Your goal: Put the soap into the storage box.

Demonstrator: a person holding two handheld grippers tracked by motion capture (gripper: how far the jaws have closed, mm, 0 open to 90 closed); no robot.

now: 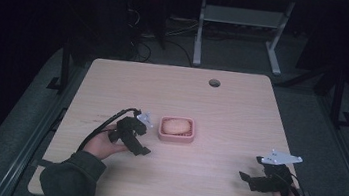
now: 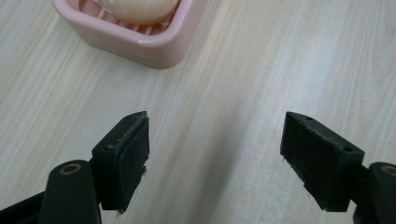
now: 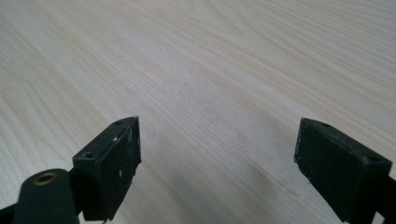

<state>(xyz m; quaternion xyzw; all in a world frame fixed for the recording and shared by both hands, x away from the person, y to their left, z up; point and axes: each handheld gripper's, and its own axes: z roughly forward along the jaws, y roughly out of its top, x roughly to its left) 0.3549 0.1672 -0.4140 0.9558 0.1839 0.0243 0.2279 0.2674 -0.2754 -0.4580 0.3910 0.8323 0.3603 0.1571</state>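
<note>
A pink soap dish (image 1: 176,136) sits at the middle of the wooden table (image 1: 221,109), with a pale oval soap bar (image 1: 176,126) lying in it. The dish (image 2: 140,44) and the soap (image 2: 140,9) also appear at the top left of the left gripper view. My left gripper (image 1: 142,147) stands open just left of the dish, jaws wide apart over bare wood (image 2: 215,154), apart from the dish. My right gripper (image 1: 248,180) is open near the front right corner, with nothing between its jaws (image 3: 217,163).
A round cable hole (image 1: 214,82) sits near the table's far edge. Behind the table stand a white desk frame (image 1: 241,30) and loose cables on the dark floor. A dark green sleeve (image 1: 72,176) comes in at the front left.
</note>
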